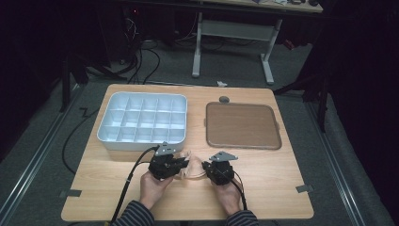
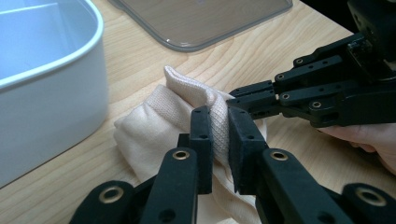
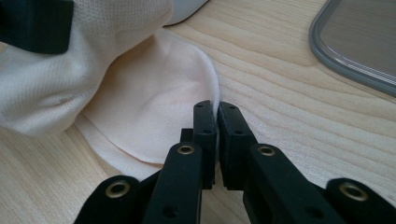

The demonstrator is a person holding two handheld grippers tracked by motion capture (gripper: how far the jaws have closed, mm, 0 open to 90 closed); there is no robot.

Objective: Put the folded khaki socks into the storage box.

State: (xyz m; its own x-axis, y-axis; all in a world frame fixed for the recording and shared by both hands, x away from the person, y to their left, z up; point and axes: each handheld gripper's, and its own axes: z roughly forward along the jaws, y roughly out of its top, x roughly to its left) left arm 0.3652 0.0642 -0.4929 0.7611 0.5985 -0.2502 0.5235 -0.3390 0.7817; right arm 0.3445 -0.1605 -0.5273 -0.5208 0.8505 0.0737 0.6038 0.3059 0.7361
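Two grippers pinch one cream sock (image 1: 192, 165) between them, near the desk's front edge.

Left gripper (image 2: 219, 135) has its jaws clamped on a bunched knit fold of the sock; right gripper (image 3: 217, 133) has its jaws nearly together on the thin rounded edge of the flat part. The sock's long axis runs roughly along the front edge, from one gripper to the other, so both are equally near. It lies just in front of the white compartment tray (image 1: 108, 123), with the brown lid (image 1: 242, 125) toward the right edge. Which end points which way I cannot tell.
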